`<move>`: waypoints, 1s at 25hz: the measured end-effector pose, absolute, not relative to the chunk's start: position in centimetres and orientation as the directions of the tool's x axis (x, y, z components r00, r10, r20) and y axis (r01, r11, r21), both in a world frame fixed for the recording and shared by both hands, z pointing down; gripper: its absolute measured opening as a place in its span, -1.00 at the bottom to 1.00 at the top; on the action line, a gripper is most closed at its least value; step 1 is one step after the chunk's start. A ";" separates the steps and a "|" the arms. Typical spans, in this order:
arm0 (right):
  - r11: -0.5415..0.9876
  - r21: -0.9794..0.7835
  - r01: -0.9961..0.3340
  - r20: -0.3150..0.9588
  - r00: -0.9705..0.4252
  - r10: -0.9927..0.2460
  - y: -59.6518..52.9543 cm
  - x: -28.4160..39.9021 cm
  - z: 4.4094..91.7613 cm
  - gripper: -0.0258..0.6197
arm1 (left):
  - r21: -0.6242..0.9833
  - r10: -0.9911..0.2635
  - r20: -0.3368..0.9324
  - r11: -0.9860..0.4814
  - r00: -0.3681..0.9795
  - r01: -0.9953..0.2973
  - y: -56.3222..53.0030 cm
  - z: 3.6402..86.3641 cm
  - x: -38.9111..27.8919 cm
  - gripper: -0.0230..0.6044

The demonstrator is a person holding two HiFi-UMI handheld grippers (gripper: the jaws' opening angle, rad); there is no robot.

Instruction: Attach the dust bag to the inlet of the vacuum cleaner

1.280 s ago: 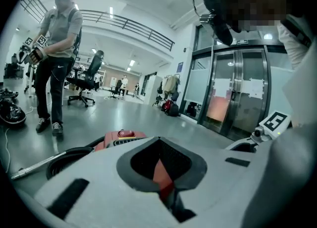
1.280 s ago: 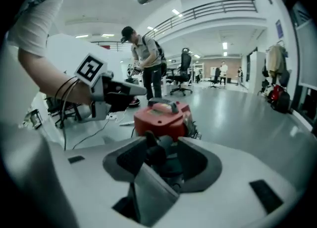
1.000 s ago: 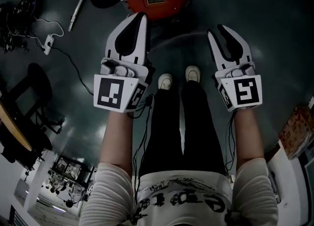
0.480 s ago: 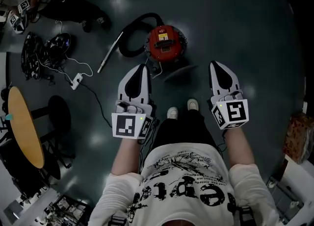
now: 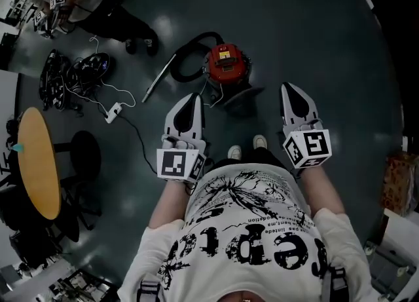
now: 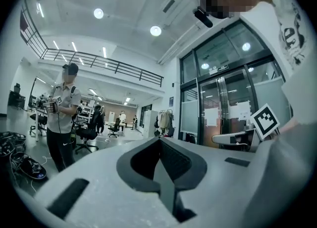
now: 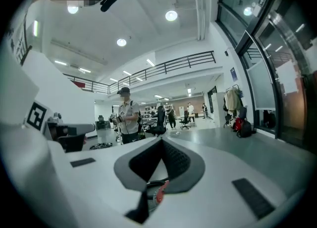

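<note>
Head view, looking steeply down: the red canister vacuum cleaner (image 5: 226, 65) stood on the dark floor (image 5: 340, 65) just ahead of the person's shoes (image 5: 260, 141). Its black hose (image 5: 185, 48) curled off to the left, and the metal wand (image 5: 159, 79) lay beside it. No dust bag could be picked out in any view, and the inlet was not visible from above.

The left hand-held gripper (image 5: 191, 97) and the right hand-held gripper (image 5: 289, 91) were held out level at about chest height, one on each side of the vacuum as seen from above and well above it. In each gripper view the jaws were pressed together with nothing between them, and pointed across the hall rather than at the machine. A power strip (image 5: 113, 112) and its white cable lay on the floor to the left, clear of the work.

Judged from this, the attaching had not been started. Doing it well would likely mean finding the bag first and then bringing both hand-held grippers down to the vacuum. The jaws would need to spread before reaching the bag, and one should take it by its stiff collar, not the soft body. The other hand-held gripper could steady the canister so it did not roll away, with the collar's opening squared to the inlet before pressing on.
</note>
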State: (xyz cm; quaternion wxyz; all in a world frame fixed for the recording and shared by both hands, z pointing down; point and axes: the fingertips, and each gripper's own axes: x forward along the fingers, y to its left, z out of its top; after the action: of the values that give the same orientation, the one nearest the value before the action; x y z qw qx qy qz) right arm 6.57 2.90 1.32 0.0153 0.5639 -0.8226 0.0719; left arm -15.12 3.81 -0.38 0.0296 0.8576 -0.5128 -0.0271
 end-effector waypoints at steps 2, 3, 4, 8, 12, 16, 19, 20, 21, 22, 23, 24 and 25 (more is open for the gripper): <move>0.348 -0.096 -0.932 0.097 -0.357 -0.929 4.3 6.5 1.7 -0.91 | 0.080 -0.885 -0.022 -0.465 0.465 -0.882 5.2 0.0 -15.4 -0.92; 0.348 -0.088 -0.933 0.098 -0.355 -0.930 4.8 6.4 2.0 -0.91 | 0.087 -0.887 -0.022 -0.462 0.462 -0.883 5.8 0.3 -15.6 -0.92; 0.347 -0.082 -0.934 0.099 -0.355 -0.930 5.2 6.1 2.1 -0.91 | 0.094 -0.887 -0.022 -0.460 0.460 -0.883 6.2 0.5 -15.8 -0.92; 0.343 -0.061 -0.937 0.087 -0.347 -0.934 6.3 4.9 1.7 -0.91 | 0.108 -0.885 -0.020 -0.464 0.464 -0.879 7.6 0.8 -16.8 -0.92; 0.348 -0.039 -0.937 0.074 -0.350 -0.934 7.1 3.5 1.7 -0.91 | 0.122 -0.887 -0.023 -0.461 0.462 -0.879 7.9 0.9 -17.7 -0.92; 0.352 -0.034 -0.935 0.094 -0.354 -0.930 7.3 2.6 2.8 -0.91 | 0.113 -0.882 -0.026 -0.470 0.470 -0.875 7.8 1.2 -18.4 -0.92; 0.354 -0.014 -0.935 0.092 -0.353 -0.931 7.4 2.3 2.4 -0.91 | 0.131 -0.878 -0.030 -0.477 0.477 -0.869 7.8 1.1 -18.8 -0.92; 0.356 0.000 -0.935 0.090 -0.354 -0.931 7.4 2.1 2.2 -0.91 | 0.133 -0.877 -0.029 -0.480 0.480 -0.867 7.8 1.1 -18.8 -0.92; 0.360 0.015 -0.933 0.090 -0.357 -0.930 7.4 2.0 2.1 -0.91 | 0.131 -0.875 -0.026 -0.482 0.483 -0.866 7.8 1.1 -18.8 -0.92; 0.365 0.030 -0.931 0.091 -0.361 -0.928 7.4 1.8 2.1 -0.91 | 0.129 -0.874 -0.022 -0.483 0.485 -0.866 7.7 1.3 -18.9 -0.92; 0.370 0.043 -0.928 0.093 -0.365 -0.926 7.4 1.6 2.2 -0.91 | 0.128 -0.874 -0.018 -0.484 0.486 -0.866 7.6 1.5 -18.9 -0.92; 0.377 0.052 -0.925 0.095 -0.371 -0.924 7.4 1.3 2.3 -0.91 | 0.130 -0.874 -0.016 -0.484 0.486 -0.865 7.5 1.7 -19.0 -0.92; 0.382 0.059 -0.922 0.096 -0.376 -0.922 7.4 1.2 2.3 -0.91 | 0.135 -0.874 -0.017 -0.483 0.485 -0.865 7.3 1.7 -19.1 -0.92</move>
State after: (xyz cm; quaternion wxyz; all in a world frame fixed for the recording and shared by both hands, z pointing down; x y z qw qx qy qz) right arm 1.17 7.40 2.26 0.0564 0.5557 -0.8294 0.0025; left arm -19.07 7.27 1.73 0.0539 0.8601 -0.5056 -0.0414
